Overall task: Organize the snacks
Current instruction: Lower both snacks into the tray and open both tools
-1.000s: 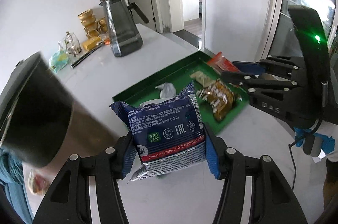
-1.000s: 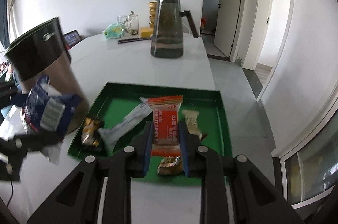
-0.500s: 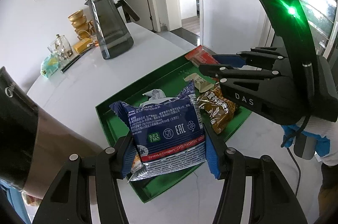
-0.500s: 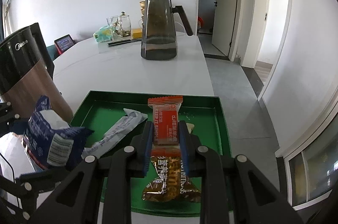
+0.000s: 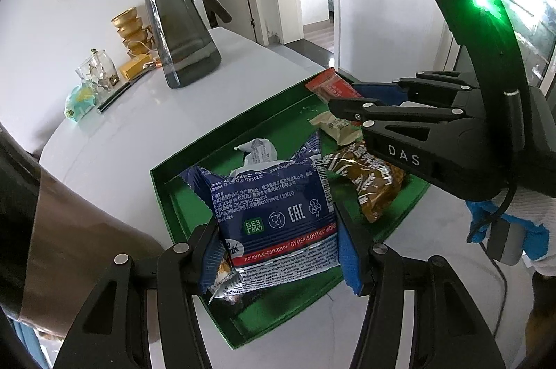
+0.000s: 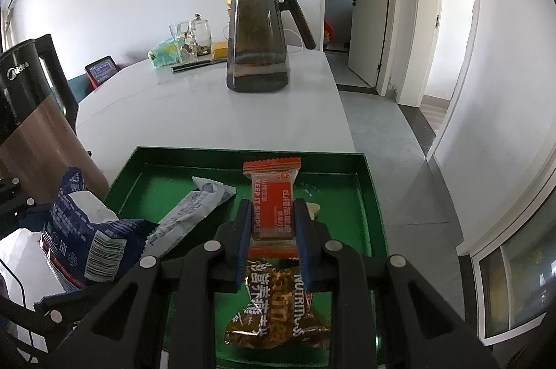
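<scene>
My left gripper is shut on a blue biscuit packet and holds it over the near left part of the green tray. The packet also shows in the right wrist view. My right gripper is shut on a red snack bar above the tray; the bar also shows in the left wrist view. In the tray lie a brown oat packet, a white wrapper and a small beige sweet.
A dark glass pitcher stands on the white table beyond the tray. A brown and black kettle stands left of the tray. Glass jars, gold cups and a pen sit at the far end. The table edge drops off at the right.
Both grippers have moved forward over the tray, each still holding its packet. The blue packet has gone from beside the tray to above its near left part.
</scene>
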